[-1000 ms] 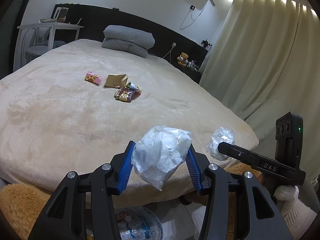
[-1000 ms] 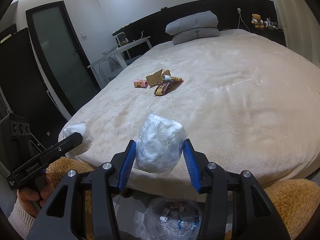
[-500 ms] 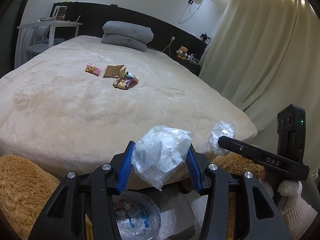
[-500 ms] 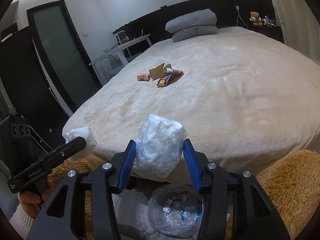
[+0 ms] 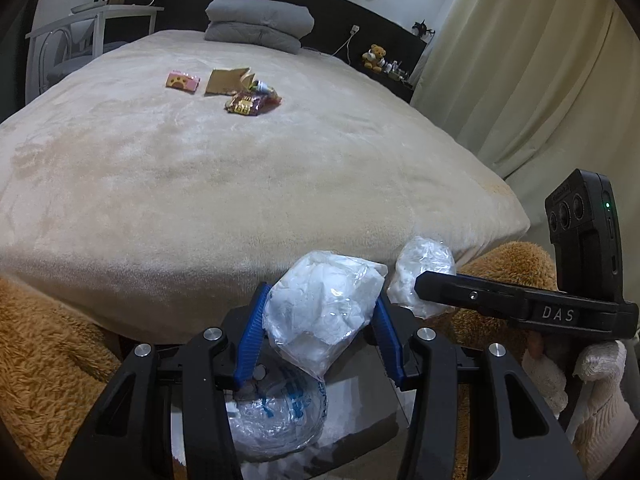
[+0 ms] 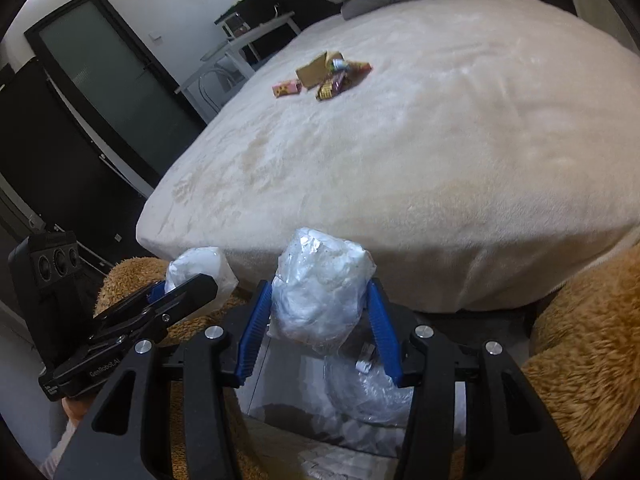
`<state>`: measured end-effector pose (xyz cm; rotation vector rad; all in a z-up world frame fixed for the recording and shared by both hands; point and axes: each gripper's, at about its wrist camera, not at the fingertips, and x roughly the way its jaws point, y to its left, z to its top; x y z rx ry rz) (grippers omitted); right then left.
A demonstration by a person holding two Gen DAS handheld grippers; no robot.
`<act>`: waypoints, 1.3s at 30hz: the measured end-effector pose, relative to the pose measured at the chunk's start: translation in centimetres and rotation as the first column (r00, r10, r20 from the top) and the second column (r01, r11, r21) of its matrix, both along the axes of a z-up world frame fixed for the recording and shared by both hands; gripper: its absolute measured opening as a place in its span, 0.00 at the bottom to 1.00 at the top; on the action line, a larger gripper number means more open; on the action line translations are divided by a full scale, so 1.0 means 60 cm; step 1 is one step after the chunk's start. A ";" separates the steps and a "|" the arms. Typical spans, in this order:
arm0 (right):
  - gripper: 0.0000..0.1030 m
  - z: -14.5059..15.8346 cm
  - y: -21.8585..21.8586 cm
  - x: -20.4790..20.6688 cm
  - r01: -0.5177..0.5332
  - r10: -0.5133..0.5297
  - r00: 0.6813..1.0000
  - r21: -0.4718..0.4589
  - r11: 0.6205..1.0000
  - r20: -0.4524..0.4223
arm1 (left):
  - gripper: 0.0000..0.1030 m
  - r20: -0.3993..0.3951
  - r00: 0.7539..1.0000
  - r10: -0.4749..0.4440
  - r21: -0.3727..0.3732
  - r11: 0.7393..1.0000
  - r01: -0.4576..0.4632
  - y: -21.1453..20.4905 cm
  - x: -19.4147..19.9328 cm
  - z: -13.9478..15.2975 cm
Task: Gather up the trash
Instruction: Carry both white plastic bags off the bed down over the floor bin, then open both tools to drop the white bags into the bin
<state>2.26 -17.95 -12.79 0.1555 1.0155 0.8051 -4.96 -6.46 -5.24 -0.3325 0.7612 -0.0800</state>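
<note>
My left gripper (image 5: 318,334) is shut on a crumpled clear plastic bag wad (image 5: 320,312), held past the foot of the bed above the plastic-lined trash bin (image 5: 276,412) on the floor. My right gripper (image 6: 318,328) is shut on a second crumpled plastic bag wad (image 6: 320,296), also above the bin (image 6: 368,388). The right gripper and its wad (image 5: 420,276) show at right in the left wrist view; the left gripper's wad (image 6: 200,276) shows at left in the right wrist view. More trash lies mid-bed: a pink box (image 5: 183,81), brown cardboard (image 5: 226,80), a red snack wrapper (image 5: 250,104).
A beige blanket covers the bed (image 5: 240,184), with grey pillows (image 5: 258,24) at its head. Brown shaggy rug (image 5: 44,392) flanks the bin on both sides. A white side table (image 5: 96,20) stands far left, curtains (image 5: 540,60) at right, a dark door (image 6: 116,76) beyond.
Both grippers, still holding their wads, have dropped lower and drawn back from the bed, coming closer together over the bin. The bin now shows more fully beneath them.
</note>
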 end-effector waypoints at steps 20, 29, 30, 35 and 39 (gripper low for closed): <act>0.48 -0.135 0.079 0.042 -0.056 -0.022 0.964 -0.282 0.958 -0.265 | 0.47 -0.388 0.922 -0.014 -0.023 1.000 0.006 0.009 0.039 -0.140; 0.48 -0.160 0.089 0.047 -0.080 -0.027 0.948 -0.323 0.943 -0.317 | 0.47 -0.480 0.877 -0.031 -0.015 1.000 0.027 0.003 0.043 -0.173; 0.48 -0.165 0.091 0.048 -0.082 -0.030 0.947 -0.331 0.940 -0.321 | 0.47 -0.487 0.873 -0.031 -0.011 1.000 0.029 0.002 0.043 -0.176; 0.48 -0.169 0.097 0.046 -0.100 -0.025 0.942 -0.350 0.932 -0.336 | 0.47 -0.516 0.855 -0.042 -0.002 0.999 0.048 -0.006 0.043 -0.183; 0.48 -0.168 0.098 0.043 -0.102 -0.027 0.941 -0.357 0.928 -0.337 | 0.47 -0.534 0.844 -0.045 0.003 0.998 0.055 -0.002 0.049 -0.187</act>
